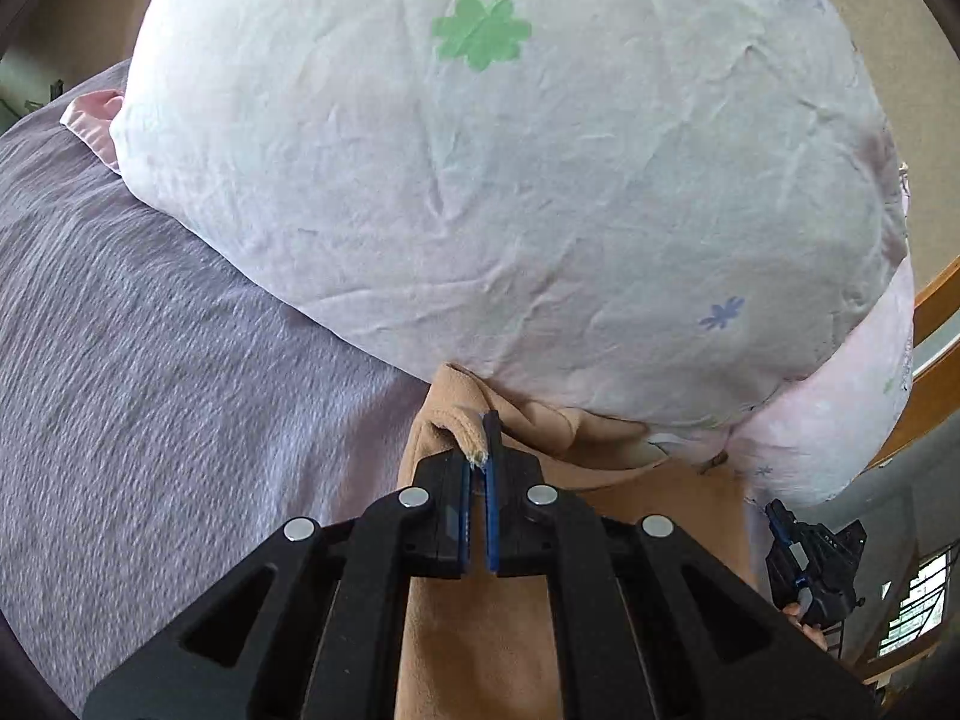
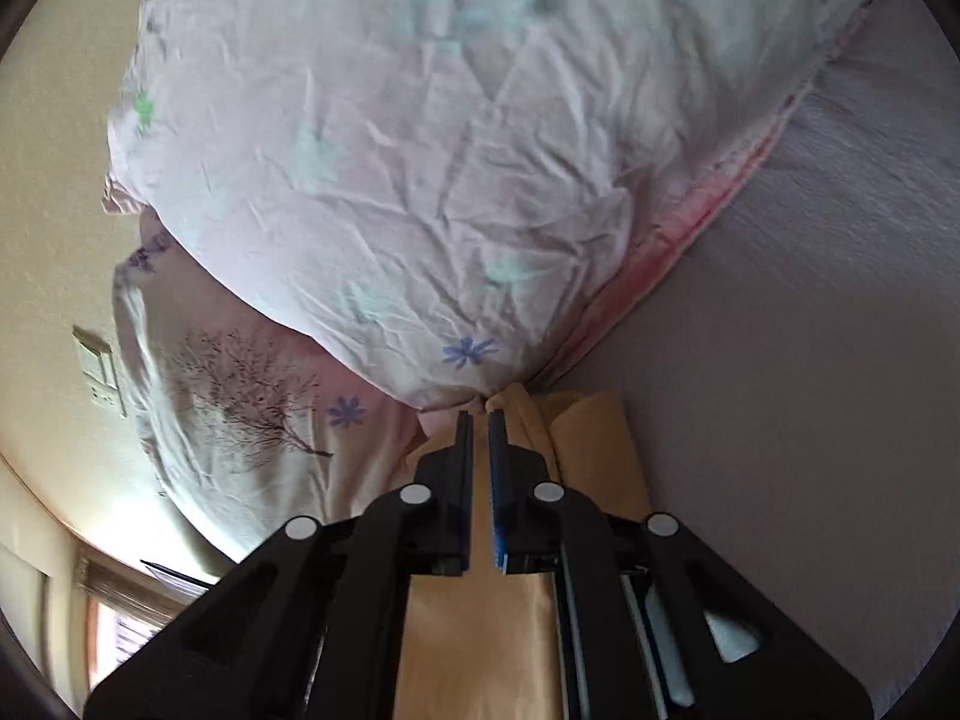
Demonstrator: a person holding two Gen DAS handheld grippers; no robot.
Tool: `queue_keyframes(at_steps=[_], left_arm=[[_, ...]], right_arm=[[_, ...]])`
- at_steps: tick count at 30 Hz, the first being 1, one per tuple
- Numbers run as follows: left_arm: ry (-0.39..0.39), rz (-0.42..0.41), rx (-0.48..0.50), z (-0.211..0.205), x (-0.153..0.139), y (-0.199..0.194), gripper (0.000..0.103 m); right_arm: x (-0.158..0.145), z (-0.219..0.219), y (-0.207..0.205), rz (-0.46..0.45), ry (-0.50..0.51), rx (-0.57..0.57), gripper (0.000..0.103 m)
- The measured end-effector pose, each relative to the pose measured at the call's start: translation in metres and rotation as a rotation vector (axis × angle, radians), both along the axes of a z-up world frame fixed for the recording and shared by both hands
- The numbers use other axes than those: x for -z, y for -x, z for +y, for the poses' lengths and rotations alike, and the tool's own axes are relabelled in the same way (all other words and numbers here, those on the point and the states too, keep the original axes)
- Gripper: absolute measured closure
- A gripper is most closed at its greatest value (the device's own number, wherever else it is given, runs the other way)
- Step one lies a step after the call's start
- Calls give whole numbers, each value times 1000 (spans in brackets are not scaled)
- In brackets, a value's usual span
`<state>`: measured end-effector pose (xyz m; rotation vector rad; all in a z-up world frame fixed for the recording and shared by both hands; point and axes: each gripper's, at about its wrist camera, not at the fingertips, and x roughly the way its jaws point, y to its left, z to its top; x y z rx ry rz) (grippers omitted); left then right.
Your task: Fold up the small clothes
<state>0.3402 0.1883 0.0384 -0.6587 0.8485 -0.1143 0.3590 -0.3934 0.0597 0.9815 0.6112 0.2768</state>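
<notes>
A tan garment (image 1: 480,612) lies on the purple bedspread (image 1: 150,390), its far end against a big white pillow (image 1: 510,180). My left gripper (image 1: 478,441) is shut on a rolled corner of the tan garment. In the right wrist view the same garment (image 2: 480,630) runs under my right gripper (image 2: 480,420), whose jaws stand nearly closed with a thin gap at a bunched edge of the cloth (image 2: 510,405). Whether cloth sits between them is hidden. The right gripper also shows in the left wrist view (image 1: 810,564) at the lower right.
The white pillow with green and blue flower prints (image 2: 390,150) fills the space ahead. A pink-edged quilt with a tree print (image 2: 240,408) lies beside it. A wooden bed frame (image 1: 936,312) and a window (image 1: 912,612) are at the right.
</notes>
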Motion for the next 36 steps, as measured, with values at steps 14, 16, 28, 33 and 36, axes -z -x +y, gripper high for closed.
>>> queue_keyframes(at_steps=[14,16,28,33,36], left_arm=[[-190,-178,-38,7,-66,30,5],[-191,-161,-32,11,-71,36,5],[-83,55,247,-37,3,55,18],[45,98,238,-39,26,41,33],[59,95,203,-42,32,37,37]], right_arm=[[2,54,-2,190,520,-159,75],[6,60,-3,188,570,-162,95],[-25,72,48,-7,560,-55,45],[-28,88,62,-52,504,-155,45],[-23,91,70,-45,457,-187,45]])
